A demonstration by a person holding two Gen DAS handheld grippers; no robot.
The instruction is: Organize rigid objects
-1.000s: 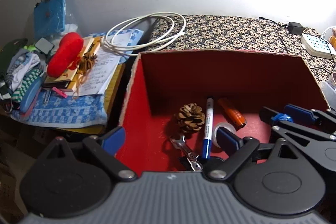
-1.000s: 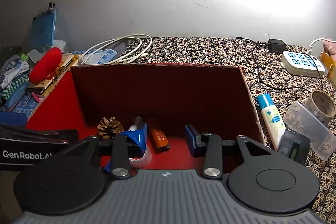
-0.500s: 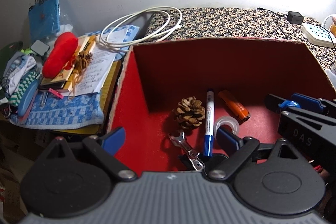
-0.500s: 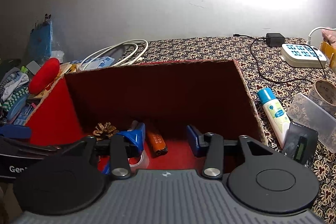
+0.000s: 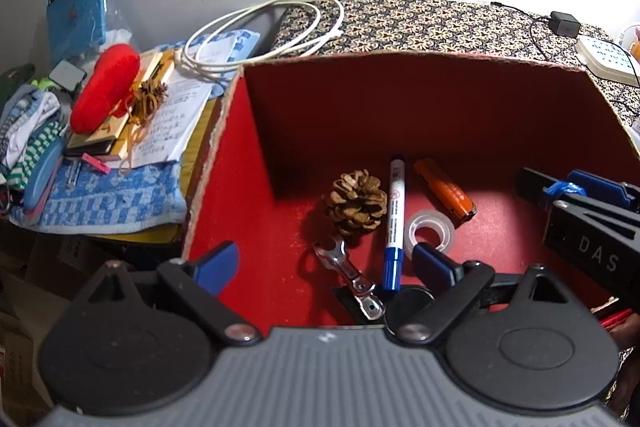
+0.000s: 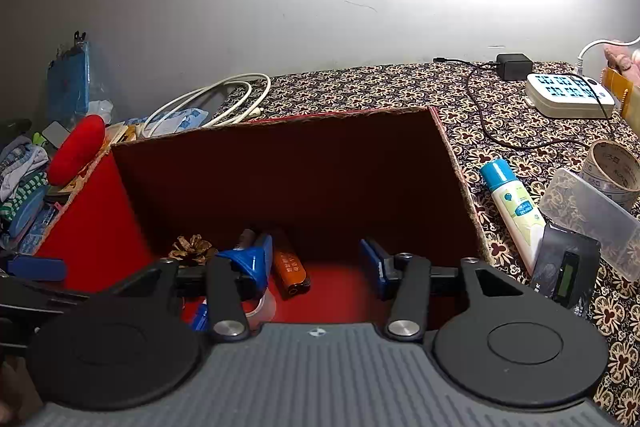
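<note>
Fingers [image 6: 256,263] opening, tape roll [image 5: 429,230] below them.

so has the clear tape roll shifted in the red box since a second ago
No. The clear tape roll lies where it did, between the blue marker and orange lighter.

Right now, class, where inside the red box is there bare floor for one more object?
Bare floor lies in the red box between its left wall and the pine cone. Crowded: pine cone, marker, tape roll, orange lighter and wrench cluster mid-floor.
</note>
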